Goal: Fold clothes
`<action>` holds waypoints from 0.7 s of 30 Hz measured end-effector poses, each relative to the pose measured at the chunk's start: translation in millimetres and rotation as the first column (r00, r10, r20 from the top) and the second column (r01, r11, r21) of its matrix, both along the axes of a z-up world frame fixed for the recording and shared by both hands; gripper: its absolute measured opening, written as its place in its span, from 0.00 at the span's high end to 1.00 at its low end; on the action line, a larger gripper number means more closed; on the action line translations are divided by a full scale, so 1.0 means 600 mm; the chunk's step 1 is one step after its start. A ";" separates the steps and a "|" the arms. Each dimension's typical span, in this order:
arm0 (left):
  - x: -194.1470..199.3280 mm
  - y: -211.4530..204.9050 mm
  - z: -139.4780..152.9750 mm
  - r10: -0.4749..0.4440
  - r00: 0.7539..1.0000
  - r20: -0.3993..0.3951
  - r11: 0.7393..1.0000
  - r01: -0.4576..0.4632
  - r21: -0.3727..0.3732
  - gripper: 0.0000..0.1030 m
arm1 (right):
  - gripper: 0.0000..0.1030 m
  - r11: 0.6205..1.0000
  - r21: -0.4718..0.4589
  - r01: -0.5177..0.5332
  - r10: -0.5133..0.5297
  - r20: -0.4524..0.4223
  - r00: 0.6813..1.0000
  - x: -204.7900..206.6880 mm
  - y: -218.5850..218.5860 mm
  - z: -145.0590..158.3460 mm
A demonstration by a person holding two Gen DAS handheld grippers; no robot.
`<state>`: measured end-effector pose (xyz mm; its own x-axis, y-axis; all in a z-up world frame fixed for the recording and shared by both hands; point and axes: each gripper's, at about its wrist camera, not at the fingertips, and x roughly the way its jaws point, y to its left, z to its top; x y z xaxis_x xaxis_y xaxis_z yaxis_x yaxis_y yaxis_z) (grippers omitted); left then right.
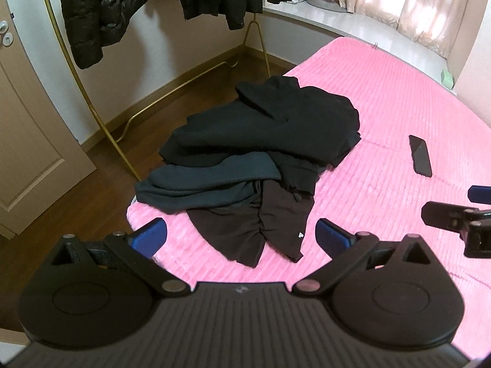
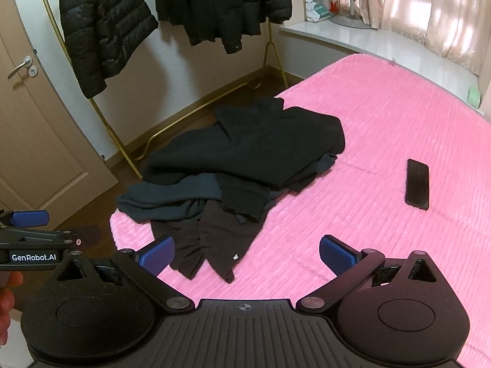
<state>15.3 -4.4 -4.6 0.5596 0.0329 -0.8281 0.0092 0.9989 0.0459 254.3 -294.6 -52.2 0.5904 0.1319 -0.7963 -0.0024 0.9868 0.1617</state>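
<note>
This is a bedroom in a home. A wide bed covered with a pink ribbed plush blanket (image 2: 383, 141) fills most of the view, with a heap of dark unfolded clothes (image 1: 260, 159) and a black smartphone (image 2: 417, 184) lying on it. Beside the bed stands a gold metal garment rack (image 1: 104, 122) on dark wooden floorboards (image 1: 92, 202), with black quilted puffer jackets (image 2: 98, 30) hanging from it. A beige panelled door with a silver lever handle (image 2: 21, 67) closes one wall, and pale pink curtains (image 2: 435, 9) hang over a white window ledge (image 2: 353, 40).
</note>
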 end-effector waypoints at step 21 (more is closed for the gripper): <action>-0.009 0.010 -0.004 -0.005 1.000 -0.004 1.000 0.005 0.000 0.01 | 0.00 1.000 -0.003 -0.016 0.016 -0.029 0.999 0.001 0.010 -0.013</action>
